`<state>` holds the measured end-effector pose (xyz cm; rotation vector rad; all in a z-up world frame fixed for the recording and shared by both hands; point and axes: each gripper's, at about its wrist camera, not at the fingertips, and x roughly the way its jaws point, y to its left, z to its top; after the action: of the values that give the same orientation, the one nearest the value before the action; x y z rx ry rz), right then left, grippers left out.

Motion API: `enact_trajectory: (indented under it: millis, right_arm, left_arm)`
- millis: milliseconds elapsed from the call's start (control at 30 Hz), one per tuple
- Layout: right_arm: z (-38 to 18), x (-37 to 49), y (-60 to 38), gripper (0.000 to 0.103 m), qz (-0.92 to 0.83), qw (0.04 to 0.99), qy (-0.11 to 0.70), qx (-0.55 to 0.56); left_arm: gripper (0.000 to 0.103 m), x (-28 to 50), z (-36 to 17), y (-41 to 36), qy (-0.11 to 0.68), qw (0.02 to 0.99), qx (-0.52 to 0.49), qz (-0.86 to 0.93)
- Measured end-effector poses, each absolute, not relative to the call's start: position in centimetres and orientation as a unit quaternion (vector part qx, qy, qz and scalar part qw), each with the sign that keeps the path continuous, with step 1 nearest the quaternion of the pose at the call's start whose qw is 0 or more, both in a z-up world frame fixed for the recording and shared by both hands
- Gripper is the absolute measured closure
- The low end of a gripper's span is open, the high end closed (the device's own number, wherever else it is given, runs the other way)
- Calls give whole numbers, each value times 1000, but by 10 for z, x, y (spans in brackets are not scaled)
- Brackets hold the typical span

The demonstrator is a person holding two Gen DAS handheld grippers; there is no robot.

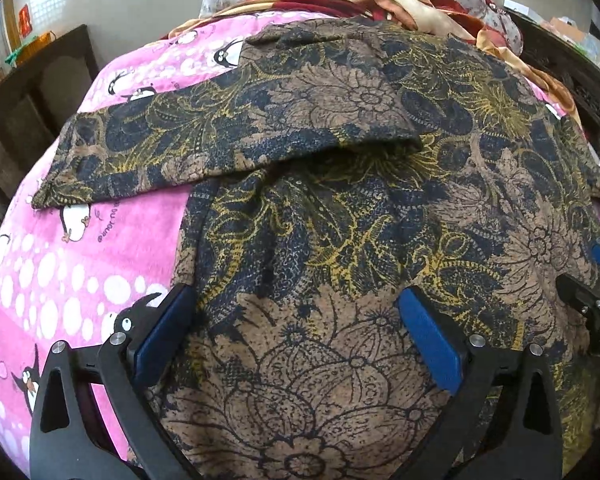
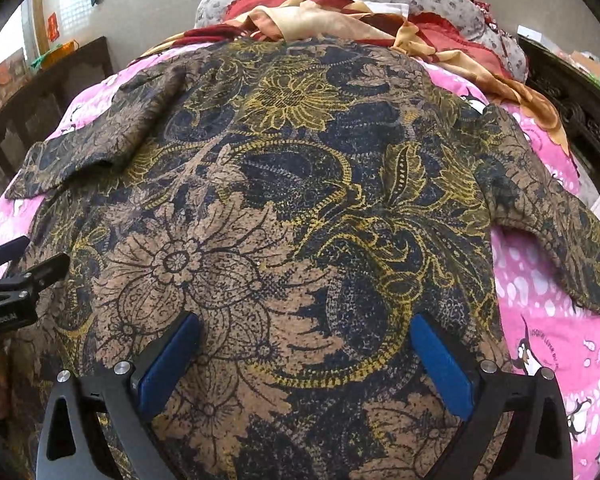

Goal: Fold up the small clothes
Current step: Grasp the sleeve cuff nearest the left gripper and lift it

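**Both grippers spread wide above a batik shirt on the bed**

A pink penguin-print blanket [image 1: 72,264] covers the bed, and the brown, navy and yellow floral shirt [image 1: 340,208] lies spread across it, filling most of both views. Its left sleeve [image 1: 204,136] is folded in over the body, while the right sleeve [image 2: 560,224] lies out flat on the blanket. Red and cream bedding [image 2: 340,16] is heaped beyond the collar end. The left gripper [image 1: 296,320] sits over the shirt's lower left part, jaws wide apart with nothing between them. The right gripper [image 2: 308,344] is likewise wide and empty, over the lower middle. Whether the blue pads [image 2: 172,360] touch the cloth cannot be told.
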<state>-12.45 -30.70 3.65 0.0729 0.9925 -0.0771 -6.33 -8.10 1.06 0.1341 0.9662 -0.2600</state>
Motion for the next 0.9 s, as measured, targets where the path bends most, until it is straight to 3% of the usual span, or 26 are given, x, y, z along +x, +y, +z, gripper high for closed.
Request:
enact_trajectory:
  millis: [100, 200, 300, 567, 733, 900]
  right_arm:
    - [34, -126, -307, 0, -38, 883, 467, 37]
    - [36, -131, -307, 0, -38, 885, 463, 38]
    - [36, -130, -307, 0, -39, 886, 461, 38]
    - [37, -129, -307, 0, -45, 888, 456, 36]
    - [36, -129, -306, 0, -45, 888, 456, 36]
    - [36, -130, -307, 0, -44, 888, 456, 38]
  left_arm:
    - [1, -57, 26, -75, 476, 866, 66, -135]
    - [1, -55, 63, -46, 423, 896, 54, -119]
    - [1, -35, 78, 6, 423, 901, 8, -96]
    - [1, -3, 35, 93, 491, 856, -143, -80]
    - [1, 23, 40, 96, 472, 860, -163, -106]
    - [1, 49, 44, 121, 455, 822, -296, -172]
